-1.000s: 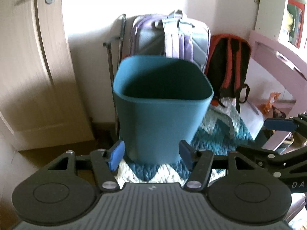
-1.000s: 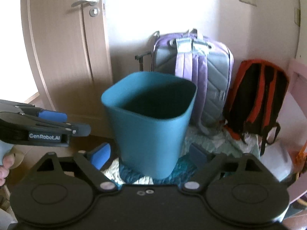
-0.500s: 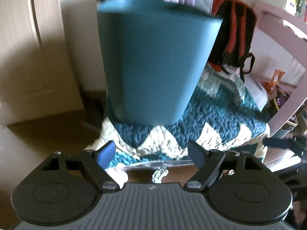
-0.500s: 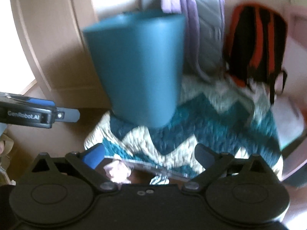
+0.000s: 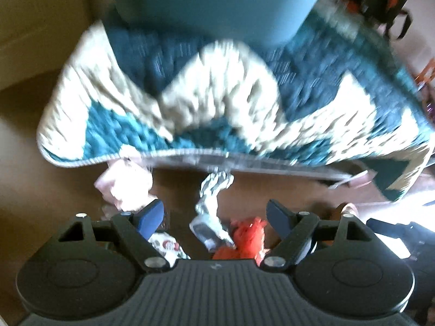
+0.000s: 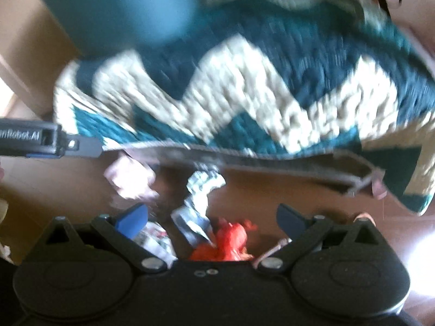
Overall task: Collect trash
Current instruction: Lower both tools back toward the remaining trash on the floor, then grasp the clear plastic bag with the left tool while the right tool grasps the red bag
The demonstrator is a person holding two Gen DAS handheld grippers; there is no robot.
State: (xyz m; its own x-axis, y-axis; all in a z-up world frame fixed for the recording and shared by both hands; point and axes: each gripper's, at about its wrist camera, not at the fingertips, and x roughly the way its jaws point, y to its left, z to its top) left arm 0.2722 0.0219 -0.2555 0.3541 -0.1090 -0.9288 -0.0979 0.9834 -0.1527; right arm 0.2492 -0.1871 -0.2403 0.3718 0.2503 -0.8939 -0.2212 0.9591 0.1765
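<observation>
Trash [image 5: 246, 235] lies on the floor between the spread jaws of both grippers, untouched.

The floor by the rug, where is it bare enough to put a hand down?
Bare brown floor lies right of the silver wrapper, between the rug edge and the red wrapper. Left of the pink paper is bare too. Between them, trash crowds together.

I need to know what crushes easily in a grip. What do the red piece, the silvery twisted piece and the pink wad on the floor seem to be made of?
All blurred, so these are guesses.
Red piece: thin glossy plastic film, crumpled and bunched.
Silvery twisted piece: foil or metallised wrapper, shiny and creased, twisted into a strip.
Pink wad: soft matte tissue or paper, loosely balled with rounded folds.
</observation>
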